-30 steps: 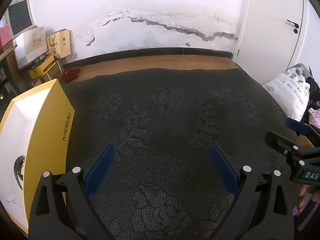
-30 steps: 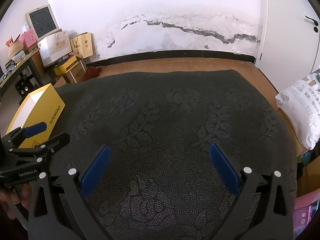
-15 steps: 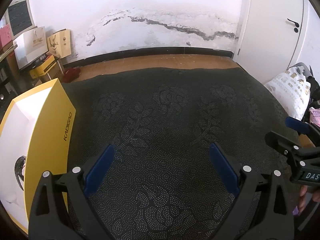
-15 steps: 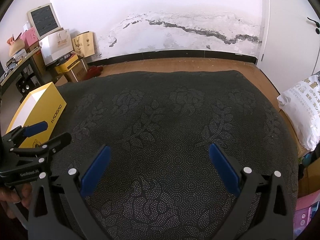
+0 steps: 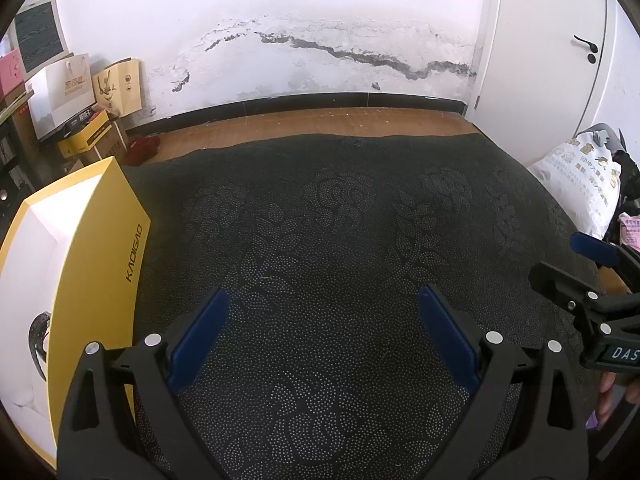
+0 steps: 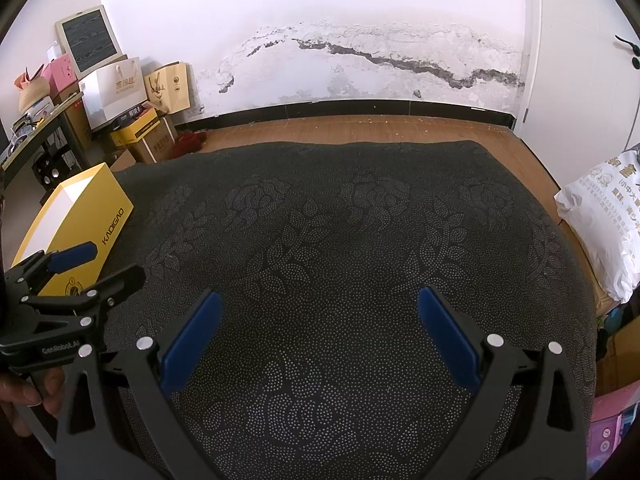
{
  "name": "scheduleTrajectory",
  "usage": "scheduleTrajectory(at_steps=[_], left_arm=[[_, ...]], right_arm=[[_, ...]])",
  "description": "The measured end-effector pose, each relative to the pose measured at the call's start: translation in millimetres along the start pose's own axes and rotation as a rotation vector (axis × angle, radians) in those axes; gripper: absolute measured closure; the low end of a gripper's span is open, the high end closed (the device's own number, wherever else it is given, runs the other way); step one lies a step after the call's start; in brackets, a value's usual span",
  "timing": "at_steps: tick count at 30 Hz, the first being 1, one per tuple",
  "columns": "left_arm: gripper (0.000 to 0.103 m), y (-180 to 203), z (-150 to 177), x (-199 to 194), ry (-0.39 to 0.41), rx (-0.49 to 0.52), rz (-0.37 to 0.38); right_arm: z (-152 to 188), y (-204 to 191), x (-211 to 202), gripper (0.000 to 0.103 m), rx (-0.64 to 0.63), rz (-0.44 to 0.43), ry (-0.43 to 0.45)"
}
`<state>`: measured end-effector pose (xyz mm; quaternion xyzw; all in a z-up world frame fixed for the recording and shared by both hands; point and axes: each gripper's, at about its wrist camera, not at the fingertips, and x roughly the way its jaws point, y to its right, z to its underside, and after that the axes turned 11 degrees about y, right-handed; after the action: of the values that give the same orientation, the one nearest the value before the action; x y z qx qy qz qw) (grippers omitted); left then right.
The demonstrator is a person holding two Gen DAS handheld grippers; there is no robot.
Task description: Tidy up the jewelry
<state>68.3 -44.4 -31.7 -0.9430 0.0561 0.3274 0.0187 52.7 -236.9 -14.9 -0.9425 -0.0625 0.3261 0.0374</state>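
Currently both of my tools hang above the dark patterned cloth (image 5: 340,248) with nothing in them: the left gripper (image 5: 322,338) has its blue pads spread wide, and the right gripper (image 6: 318,336) is spread just as wide. No jewelry lies on the cloth in either view; the only candidate is a dark ring-shaped item (image 5: 40,330) inside the open yellow box (image 5: 96,264) at the left edge of the cloth, and I cannot tell whether it is a real piece or a printed picture. I judge the step in hand to be the reach toward that box. To do it well, I should bring the left gripper over the white interior, keep the jaws wide until the pads straddle the piece, and hold the right gripper well apart so the two tools do not collide. My left wrist view shows the box interior and the dark item; my right wrist view shows only the box's outer yellow side (image 6: 86,226) and the left gripper's fingers in front of it, plus more of the floor clutter at far left.
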Motion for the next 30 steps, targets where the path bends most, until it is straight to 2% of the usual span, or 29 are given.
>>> scheduleTrajectory(at_steps=[30], left_arm=[[0.010,0.0,0.9,1.5,-0.006,0.003,0.000]], right_arm=[[-0.4,-2.3,1.5,0.008,-0.007,-0.005,-0.001]])
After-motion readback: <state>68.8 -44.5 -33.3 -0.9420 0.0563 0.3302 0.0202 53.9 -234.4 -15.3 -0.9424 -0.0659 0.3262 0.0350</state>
